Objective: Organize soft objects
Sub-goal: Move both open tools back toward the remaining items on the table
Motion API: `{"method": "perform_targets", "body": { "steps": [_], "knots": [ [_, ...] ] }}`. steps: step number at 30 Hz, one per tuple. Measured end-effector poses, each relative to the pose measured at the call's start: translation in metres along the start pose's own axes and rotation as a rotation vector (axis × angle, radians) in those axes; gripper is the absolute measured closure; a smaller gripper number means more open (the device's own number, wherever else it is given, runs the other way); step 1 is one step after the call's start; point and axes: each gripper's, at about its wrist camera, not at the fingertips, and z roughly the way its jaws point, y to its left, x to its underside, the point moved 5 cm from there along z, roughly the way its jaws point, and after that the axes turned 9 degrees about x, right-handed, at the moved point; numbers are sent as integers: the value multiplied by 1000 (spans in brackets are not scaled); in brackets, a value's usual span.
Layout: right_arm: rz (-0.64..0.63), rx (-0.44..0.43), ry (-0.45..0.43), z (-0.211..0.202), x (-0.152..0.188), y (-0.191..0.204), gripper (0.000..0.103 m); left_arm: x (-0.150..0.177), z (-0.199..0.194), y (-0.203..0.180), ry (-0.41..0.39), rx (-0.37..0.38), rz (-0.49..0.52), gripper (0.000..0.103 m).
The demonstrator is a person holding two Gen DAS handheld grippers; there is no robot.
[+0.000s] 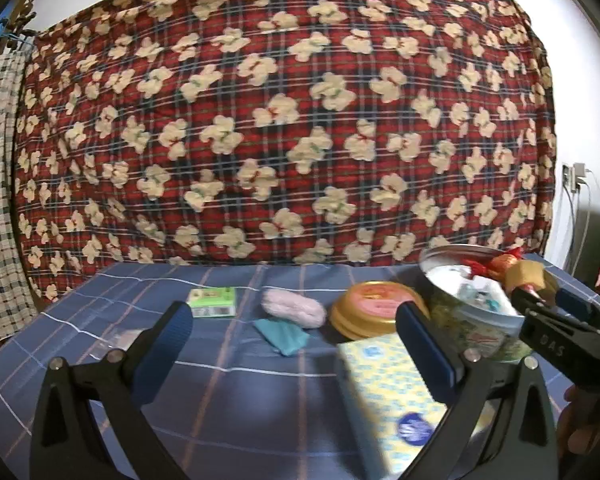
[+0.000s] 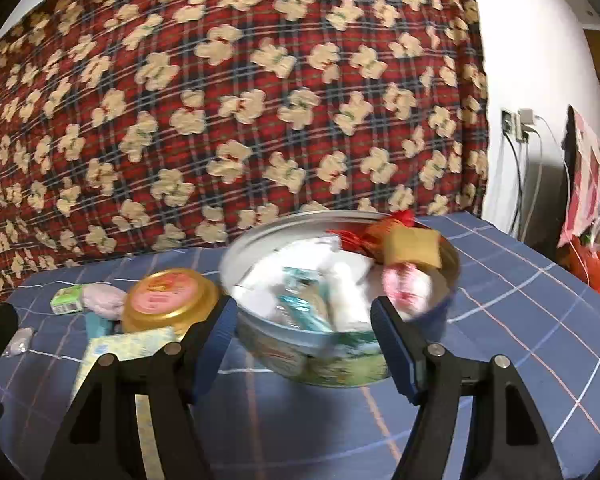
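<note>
Both the left hand-held gripper [image 1: 296,344] and right hand-held gripper [image 2: 304,340] stand wide and empty above the table [image 2: 520,300], the round tin [image 2: 340,356] ahead already part filled, while the pink roll [image 1: 294,309] and teal cloth [image 1: 285,335] lie outside it, apparently left to sort

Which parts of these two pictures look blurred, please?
Left wrist view: the round tin and tissue box at right smear with motion, the patterned blanket stays sharper. Right wrist view: the tin and its contents smear too.
</note>
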Motion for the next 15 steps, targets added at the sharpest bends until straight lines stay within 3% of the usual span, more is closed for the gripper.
{"method": "perform_targets", "body": {
  "steps": [10, 15],
  "knots": [
    [-46, -70, -3, -10, -6, 68, 32, -5, 11, 50, 22, -80, 31, 0],
    [-84, -107, 0, -14, -5, 105, 32, -3, 18, 84, 56, -127, 0, 0]
  ]
}}
